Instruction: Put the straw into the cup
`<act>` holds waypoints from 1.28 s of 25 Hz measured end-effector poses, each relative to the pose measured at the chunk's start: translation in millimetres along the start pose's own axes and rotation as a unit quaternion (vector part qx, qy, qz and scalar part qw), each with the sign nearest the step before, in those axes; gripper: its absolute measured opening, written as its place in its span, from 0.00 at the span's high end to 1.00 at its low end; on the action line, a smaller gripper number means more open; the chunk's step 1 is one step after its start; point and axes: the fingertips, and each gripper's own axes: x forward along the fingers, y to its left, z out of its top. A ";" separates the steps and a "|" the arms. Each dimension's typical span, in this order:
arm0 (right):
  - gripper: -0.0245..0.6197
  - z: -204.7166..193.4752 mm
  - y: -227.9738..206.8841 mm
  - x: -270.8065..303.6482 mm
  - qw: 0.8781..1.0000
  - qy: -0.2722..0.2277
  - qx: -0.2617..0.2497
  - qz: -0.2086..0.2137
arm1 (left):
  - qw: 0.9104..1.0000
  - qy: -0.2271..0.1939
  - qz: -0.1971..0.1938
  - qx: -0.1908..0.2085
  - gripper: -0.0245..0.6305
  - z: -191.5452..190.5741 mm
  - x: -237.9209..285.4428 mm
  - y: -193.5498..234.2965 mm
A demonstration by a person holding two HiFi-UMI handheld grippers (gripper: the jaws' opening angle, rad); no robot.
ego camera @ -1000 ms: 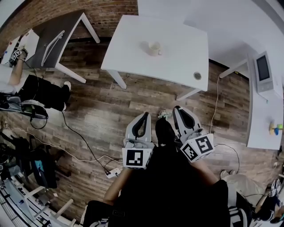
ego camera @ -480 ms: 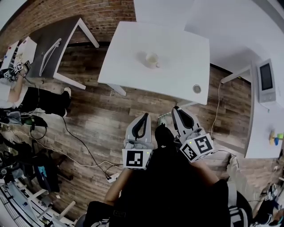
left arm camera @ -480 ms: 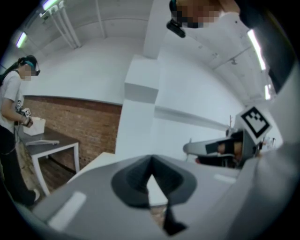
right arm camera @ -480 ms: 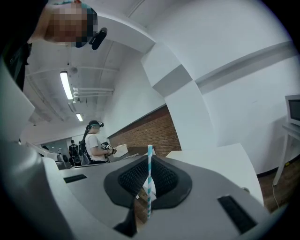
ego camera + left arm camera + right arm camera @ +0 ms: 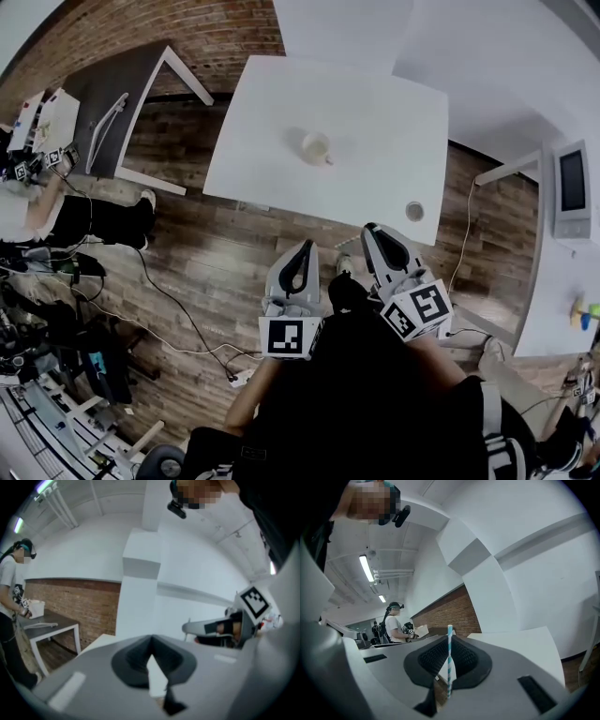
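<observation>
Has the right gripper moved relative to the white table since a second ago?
Yes. The right gripper, shut on the straw, has come closer to the white table: the gap to the table's near edge has narrowed.

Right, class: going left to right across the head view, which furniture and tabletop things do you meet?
First the dark grey table → cup → small round object → screen.
</observation>
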 end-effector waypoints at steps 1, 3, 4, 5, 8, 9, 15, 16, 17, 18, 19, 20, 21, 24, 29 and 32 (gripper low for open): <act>0.93 2.1 -4.4 3.1 1.000 0.000 0.000 0.003 | 1.000 -0.001 0.000 0.001 0.96 2.4 5.9 -1.0; 0.93 5.7 -13.3 8.2 1.000 0.000 0.001 0.007 | 1.000 -0.002 0.000 0.002 0.96 5.4 17.3 -4.4; 0.93 6.9 -18.2 10.0 1.000 0.000 0.002 0.009 | 1.000 -0.002 0.000 0.003 0.96 6.0 23.0 -6.7; 0.93 7.7 -23.1 11.5 1.000 0.001 0.004 0.011 | 1.000 -0.002 0.001 0.005 0.96 6.7 28.7 -9.2; 0.93 12.2 -36.8 18.4 1.000 0.004 0.007 0.020 | 1.000 -0.002 0.007 0.007 0.96 9.7 46.1 -14.2; 0.93 14.2 -41.3 21.7 1.000 0.006 0.007 0.023 | 1.000 -0.001 0.009 0.006 0.96 10.9 51.7 -15.4; 0.93 16.5 -64.5 38.4 0.999 0.011 0.011 0.034 | 1.000 -0.010 0.022 -0.007 0.96 19.7 70.8 -20.7; 0.93 15.9 -66.1 40.4 0.999 0.011 0.011 0.035 | 1.000 -0.006 0.024 -0.009 0.96 17.8 71.3 -19.6; 0.93 15.7 -66.8 42.6 0.999 0.012 0.012 0.036 | 1.000 -0.002 0.025 -0.009 0.96 15.6 71.8 -17.6; 0.93 16.2 -67.1 44.7 0.999 0.012 0.013 0.037 | 1.000 0.002 0.027 -0.008 0.96 13.3 72.5 -15.0; 0.93 17.0 -67.4 47.0 0.999 0.012 0.013 0.038 | 1.000 0.006 0.028 -0.008 0.96 11.6 73.6 -12.0; 0.93 18.0 -67.9 49.3 0.999 0.011 0.013 0.038 | 0.999 0.008 0.031 -0.008 0.96 11.0 75.2 -8.8; 0.93 19.1 -68.1 51.9 0.999 0.010 0.012 0.038 | 0.999 0.009 0.033 -0.009 0.96 10.8 76.9 -5.6; 0.93 21.8 -65.3 61.8 0.999 0.010 0.009 0.037 | 1.000 0.003 0.028 -0.006 0.96 12.6 82.5 3.1; 0.93 26.5 -63.3 87.3 1.000 0.013 -0.001 0.024 | 1.000 0.001 0.002 -0.015 0.96 12.2 104.4 25.6; 0.93 30.3 -66.0 101.8 1.000 0.015 -0.001 0.010 | 1.000 0.009 -0.008 -0.014 0.96 13.0 117.5 46.1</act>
